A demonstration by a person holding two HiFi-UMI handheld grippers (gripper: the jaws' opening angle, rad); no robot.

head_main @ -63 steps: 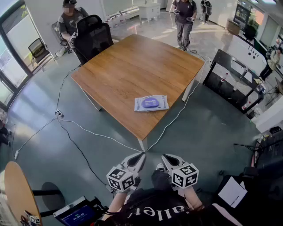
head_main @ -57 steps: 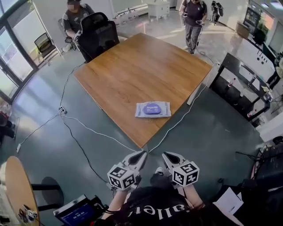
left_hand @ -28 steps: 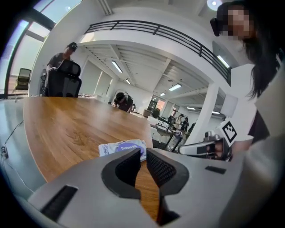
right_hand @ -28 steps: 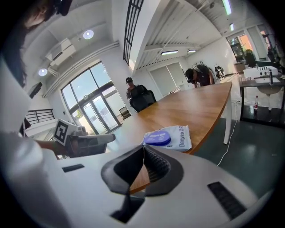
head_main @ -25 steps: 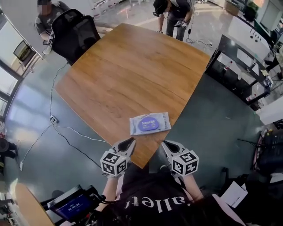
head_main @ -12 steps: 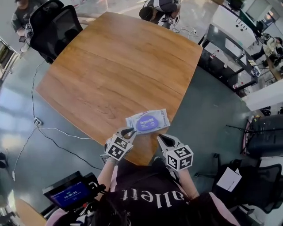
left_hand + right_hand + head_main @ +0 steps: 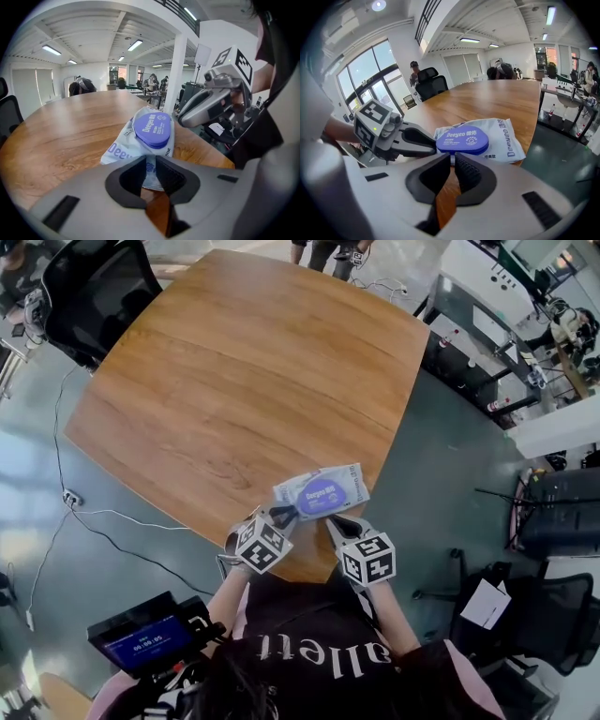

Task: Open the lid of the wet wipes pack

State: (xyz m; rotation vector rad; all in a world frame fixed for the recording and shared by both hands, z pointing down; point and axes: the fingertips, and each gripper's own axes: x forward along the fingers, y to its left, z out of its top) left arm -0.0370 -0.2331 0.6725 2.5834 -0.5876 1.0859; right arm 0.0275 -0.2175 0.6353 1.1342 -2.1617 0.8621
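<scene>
**Soft pouch, hard lid: both tongs at the pack's near side**

The wet wipes pack [image 7: 349, 482] lies flat near the corner of the wooden table [image 7: 234, 381], right in front of the person. The left gripper [image 7: 281, 514] has its jaws drawn in on the pack's end seal, and the film runs into the narrow slit between the pads. The right gripper [image 7: 334, 520] has its jaws almost together. Its tips sit at the pack's long edge just below the purple lid [image 7: 319, 493], and I can't make out anything held between them.

The pouch looks like thin, crinkly film. I'd expect it to be light and squashy, and to slide easily on the smooth wood. The oval lid looks like rigid plastic, so the lift should come at its rim, with the pouch pinned by the seal. I can't tell which side the lid's lip is on.

The lid reads "Deeyeo" in white, with two Chinese characters beside it. "Deeyeo" is printed again in blue on the white film. The fine print under the lid is too small to read.
</scene>
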